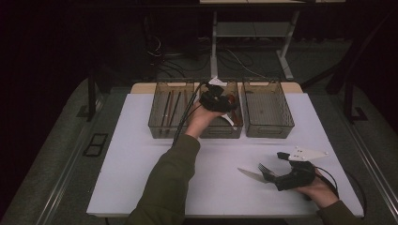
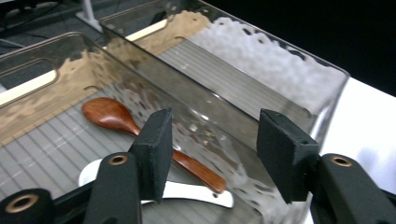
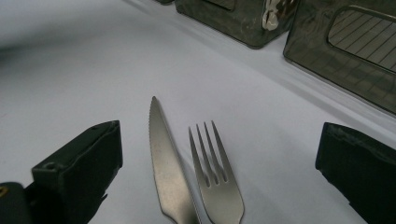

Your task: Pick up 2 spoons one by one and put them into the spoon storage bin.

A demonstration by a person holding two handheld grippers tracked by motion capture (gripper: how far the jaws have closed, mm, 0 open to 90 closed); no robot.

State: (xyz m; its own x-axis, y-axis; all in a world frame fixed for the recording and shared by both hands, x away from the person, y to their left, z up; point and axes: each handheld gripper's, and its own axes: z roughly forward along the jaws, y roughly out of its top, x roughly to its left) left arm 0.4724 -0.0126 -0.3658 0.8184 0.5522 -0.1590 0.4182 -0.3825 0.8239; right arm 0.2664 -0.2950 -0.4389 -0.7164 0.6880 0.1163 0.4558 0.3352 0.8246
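Wooden spoon (image 2: 116, 119) lies in the middle bin (image 2: 56, 79), crossing a white utensil (image 2: 187, 192), probably a plastic spoon. Left gripper view shows this clearly; high view gives just dark blurs under the left gripper (image 1: 217, 100), which hovers over that bin (image 1: 220, 131). Its jaws are parted, nothing between them. Right gripper (image 1: 272, 174) rests on the white table (image 1: 141, 164), jaws spread wide around the knife (image 3: 166, 172) and fork (image 3: 217, 179), pads clear of both.

Glossy wooden spoon (image 2: 140, 135) in smoky clear plastic bin (image 2: 42, 88); matt, seemingly steel knife (image 3: 166, 172) and fork (image 3: 217, 179).
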